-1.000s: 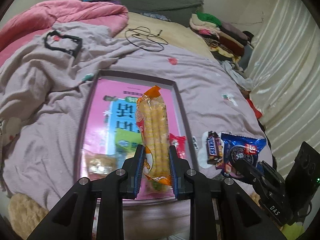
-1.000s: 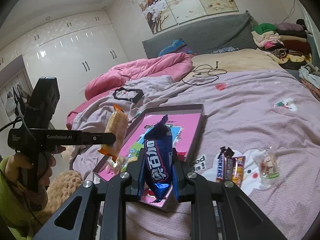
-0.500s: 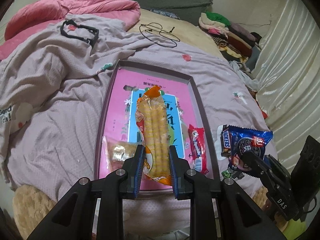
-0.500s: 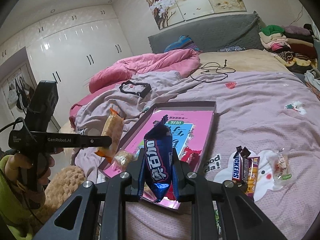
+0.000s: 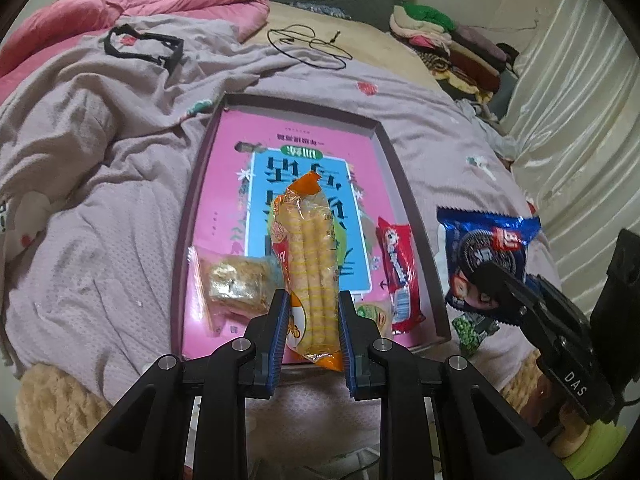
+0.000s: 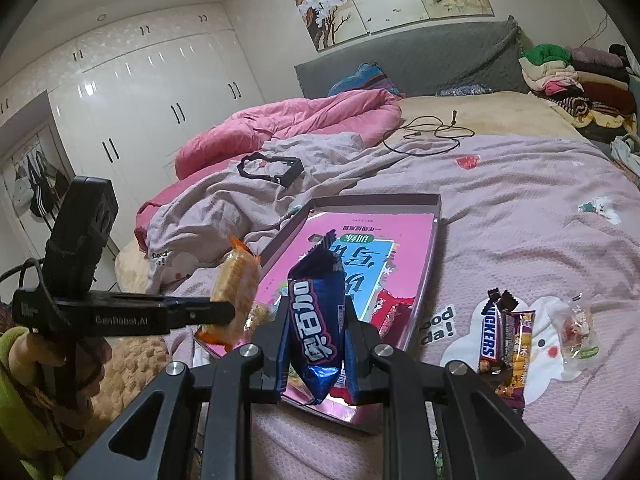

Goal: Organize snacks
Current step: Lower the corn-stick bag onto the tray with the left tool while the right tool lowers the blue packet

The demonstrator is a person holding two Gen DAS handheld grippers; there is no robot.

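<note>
A wide bed (image 6: 520, 216) under a lilac cover fills both views, with a pink quilt (image 6: 288, 120) bunched far beyond the claws toward the headboard. Ahead of and below both claws lies a shallow tray (image 5: 404, 184) with a pink printed bottom. Just left of the left claw (image 5: 312, 320), inside the tray, sits a clear-wrapped cake (image 5: 236, 284); just right of it, along the tray's right wall, lies a red snack packet (image 5: 398, 272). The left claw is clamped on the lower part of a long orange-and-yellow pack of wafer rolls (image 5: 306, 256), which is held above the tray's near end, its top end pointing away from the claw. The right claw (image 6: 316, 344) is closed around a blue cookie packet (image 6: 316, 320), pinched on both sides and carried over the tray's near right corner, beside the left claw. On the cover to the right of the right claw, outside the tray, lie a Snickers bar (image 6: 494, 328), a purple-wrapped bar (image 6: 516, 344) touching it, and a small clear-wrapped sweet (image 6: 580, 332) farther right.
</note>
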